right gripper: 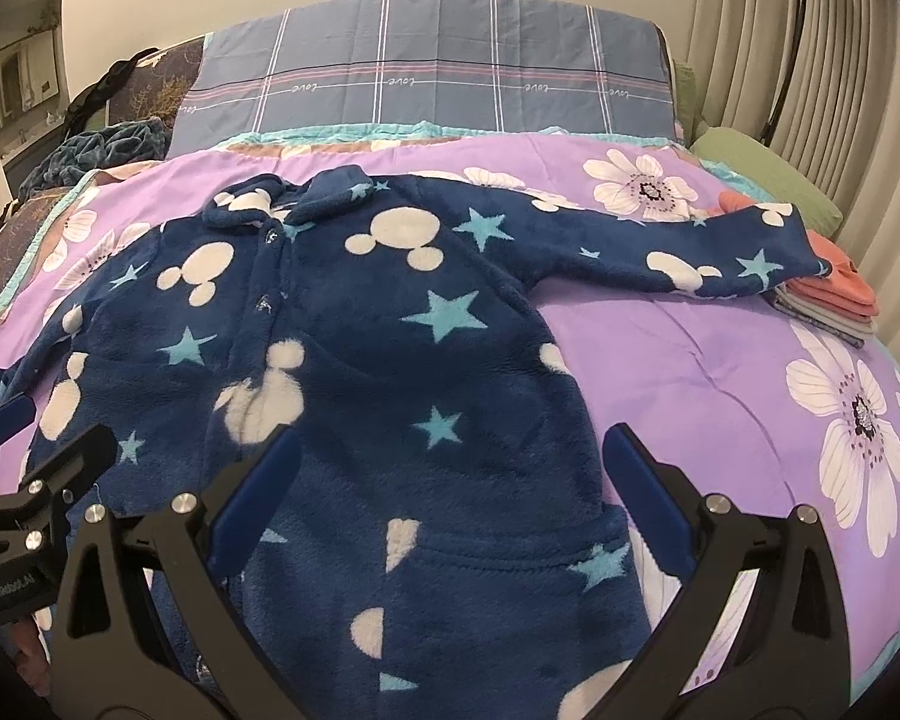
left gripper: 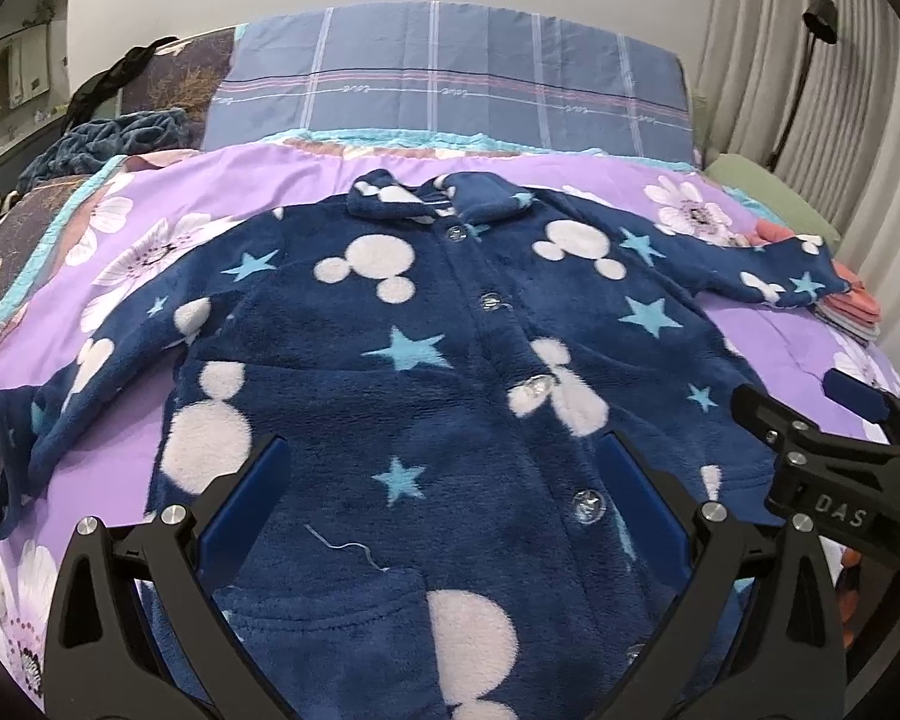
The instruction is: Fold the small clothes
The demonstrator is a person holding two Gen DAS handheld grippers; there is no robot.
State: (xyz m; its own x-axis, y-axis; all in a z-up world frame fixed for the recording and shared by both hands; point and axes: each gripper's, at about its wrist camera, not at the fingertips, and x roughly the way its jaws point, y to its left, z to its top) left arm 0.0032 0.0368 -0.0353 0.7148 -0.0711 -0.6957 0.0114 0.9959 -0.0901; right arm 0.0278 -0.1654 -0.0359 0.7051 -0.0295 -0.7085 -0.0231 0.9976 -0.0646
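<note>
A small navy fleece jacket (left gripper: 426, 324) with white mouse-head shapes, light blue stars and clear buttons lies flat and face up on the purple flowered bedspread (left gripper: 168, 228), sleeves spread to both sides. My left gripper (left gripper: 444, 462) hovers open over its lower front, nothing between the fingers. In the right wrist view the same jacket (right gripper: 390, 324) fills the middle, and my right gripper (right gripper: 450, 456) is open above its lower right part near a pocket. The right gripper (left gripper: 810, 414) also shows at the right edge of the left wrist view.
A stack of folded small clothes (right gripper: 834, 294), orange on top, sits at the right under the jacket's sleeve end. A blue plaid pillow (right gripper: 432, 78) lies at the head of the bed. A dark blue blanket (left gripper: 108, 138) is bunched at the far left. A green cushion (right gripper: 768, 174) and curtains are at the right.
</note>
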